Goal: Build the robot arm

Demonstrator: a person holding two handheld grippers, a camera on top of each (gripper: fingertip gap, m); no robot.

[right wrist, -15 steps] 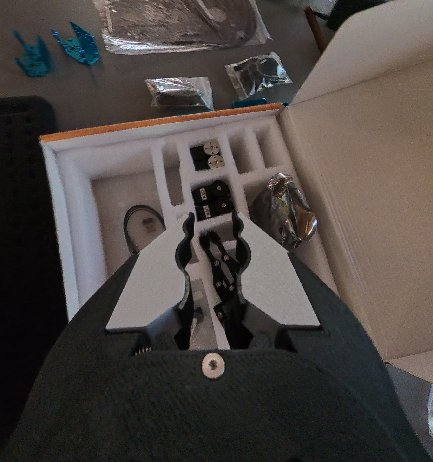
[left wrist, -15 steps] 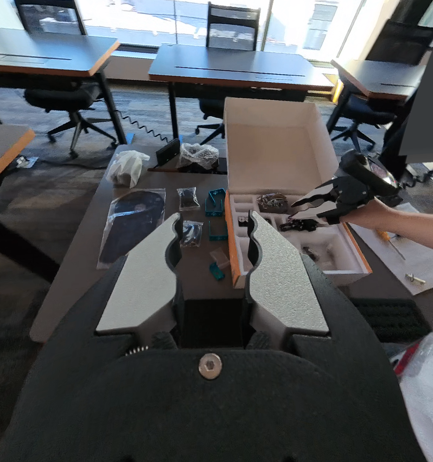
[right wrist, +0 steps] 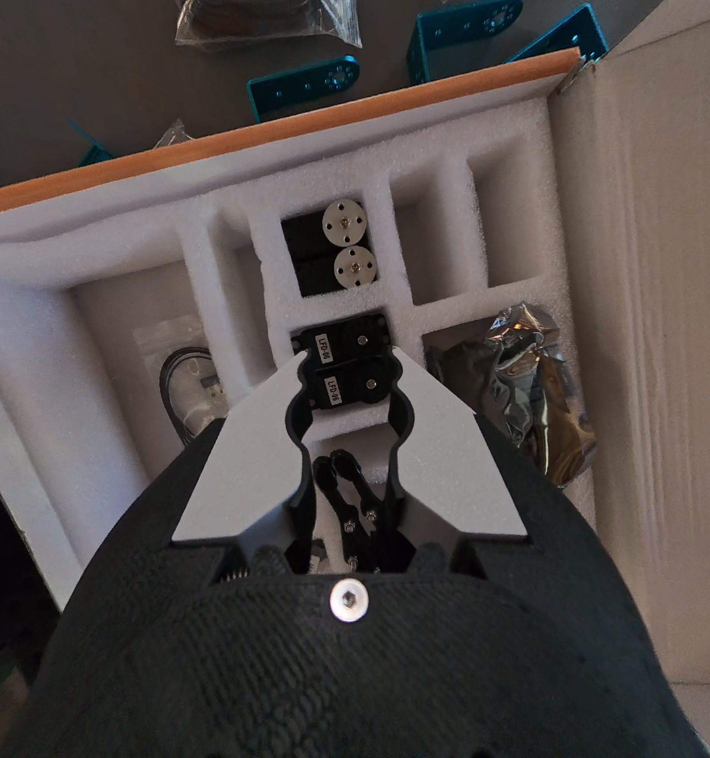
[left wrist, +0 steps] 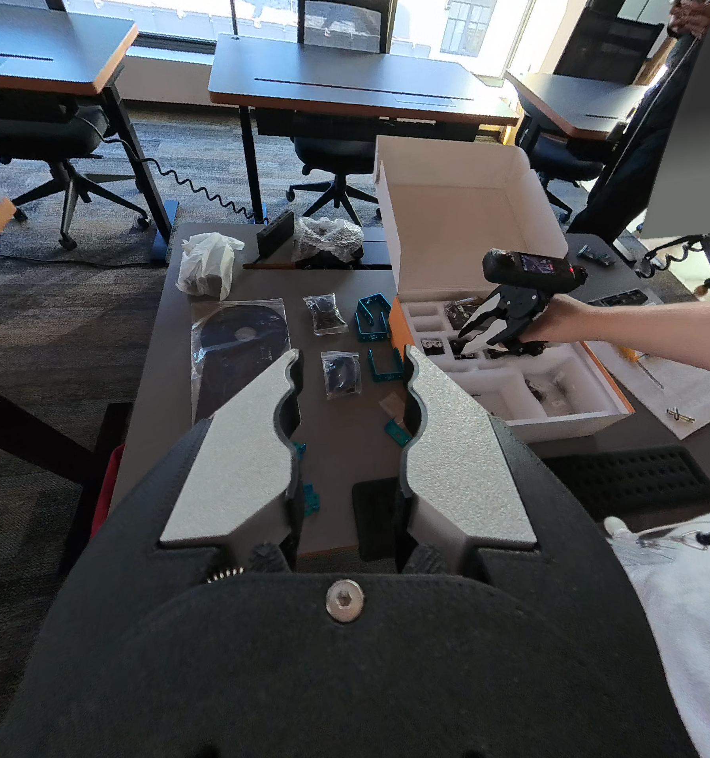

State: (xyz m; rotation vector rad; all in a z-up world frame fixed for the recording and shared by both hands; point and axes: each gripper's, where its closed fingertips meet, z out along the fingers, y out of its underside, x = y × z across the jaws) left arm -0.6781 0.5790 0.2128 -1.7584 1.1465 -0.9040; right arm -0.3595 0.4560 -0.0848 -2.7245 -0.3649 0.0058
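left gripper (left wrist: 350, 371): my jaws apart, empty, above the counter (left wrist: 263, 443)
right gripper (right wrist: 347, 357): my jaws apart, straddling two black servos (right wrist: 345, 361) in the foam tray (right wrist: 230, 192)

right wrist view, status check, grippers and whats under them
Right gripper open, low over two black servos in white foam tray. Left gripper open, empty, above table. Crumpled foil bag alongside.

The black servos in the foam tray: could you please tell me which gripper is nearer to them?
Right. The right gripper hangs directly over the black servos in the foam tray, jaws open on either side. The left gripper is off the box, above the table.
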